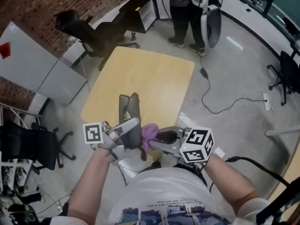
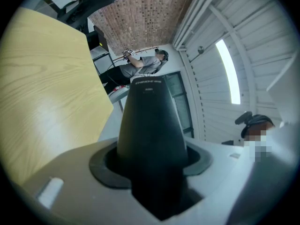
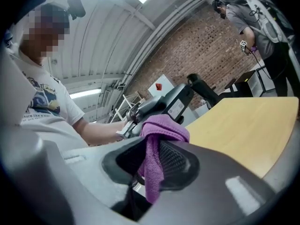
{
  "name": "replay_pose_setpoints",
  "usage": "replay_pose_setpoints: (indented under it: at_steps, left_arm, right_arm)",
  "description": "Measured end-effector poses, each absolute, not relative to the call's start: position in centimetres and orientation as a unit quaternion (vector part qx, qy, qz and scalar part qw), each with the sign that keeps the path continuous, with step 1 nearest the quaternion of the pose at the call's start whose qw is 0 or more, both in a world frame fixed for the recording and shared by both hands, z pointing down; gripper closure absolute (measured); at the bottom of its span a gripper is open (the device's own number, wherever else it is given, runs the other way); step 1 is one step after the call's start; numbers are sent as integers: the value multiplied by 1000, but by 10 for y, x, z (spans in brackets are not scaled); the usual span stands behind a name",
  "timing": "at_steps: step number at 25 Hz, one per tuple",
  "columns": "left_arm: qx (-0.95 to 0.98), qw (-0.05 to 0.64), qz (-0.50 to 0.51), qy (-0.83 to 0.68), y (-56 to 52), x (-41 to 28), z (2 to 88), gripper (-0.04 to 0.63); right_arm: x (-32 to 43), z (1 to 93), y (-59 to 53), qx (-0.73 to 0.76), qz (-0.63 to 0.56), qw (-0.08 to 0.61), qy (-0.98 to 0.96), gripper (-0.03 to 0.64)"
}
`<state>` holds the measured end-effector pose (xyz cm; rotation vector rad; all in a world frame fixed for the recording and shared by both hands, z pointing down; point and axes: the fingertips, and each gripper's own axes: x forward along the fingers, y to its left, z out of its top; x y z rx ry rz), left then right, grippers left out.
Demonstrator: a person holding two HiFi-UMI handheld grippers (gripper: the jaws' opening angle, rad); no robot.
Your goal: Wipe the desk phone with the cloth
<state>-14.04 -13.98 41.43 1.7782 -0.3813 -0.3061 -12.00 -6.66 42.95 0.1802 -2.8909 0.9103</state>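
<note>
Table: pale wood-grain top, smooth, rounded corners. All places are reckoned from it.

Phone: dark, matte, hard plastic, long and narrow. It stands on end over the table's near edge, its lower end past that edge. Whether it rests on the top I cannot tell. In the left gripper view the phone shows as a smooth black taper rising out of the jaws, the table to its left.

Left gripper: grey shell, black pads, clamped on the phone's lower part at the near edge.

Cloth: purple, soft, fuzzy, bunched in folds. It sits just off the near edge, hard against the phone's right side.

Right gripper: closed on the cloth. In its own view the cloth hangs pinched between ribbed black pads, its top fold up by the phone, the table to the right.
</note>
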Motion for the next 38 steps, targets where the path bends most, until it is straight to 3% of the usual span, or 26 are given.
replay_pose_setpoints:
  at_steps: [6, 19, 38]
  left_arm:
    - [771, 605, -118, -160, -141, -141, 423, 305]
    - [784, 601, -108, -112, -123, -117, 415, 305]
    - [779, 608, -103, -113, -143, -150, 428, 305]
  right_arm:
    - [-119, 447, -47, 51, 301, 85, -949, 526]
    - [-82, 411, -172, 213, 295, 22, -931, 526]
    - [-138, 455, -61, 138, 366, 35, -920, 526]
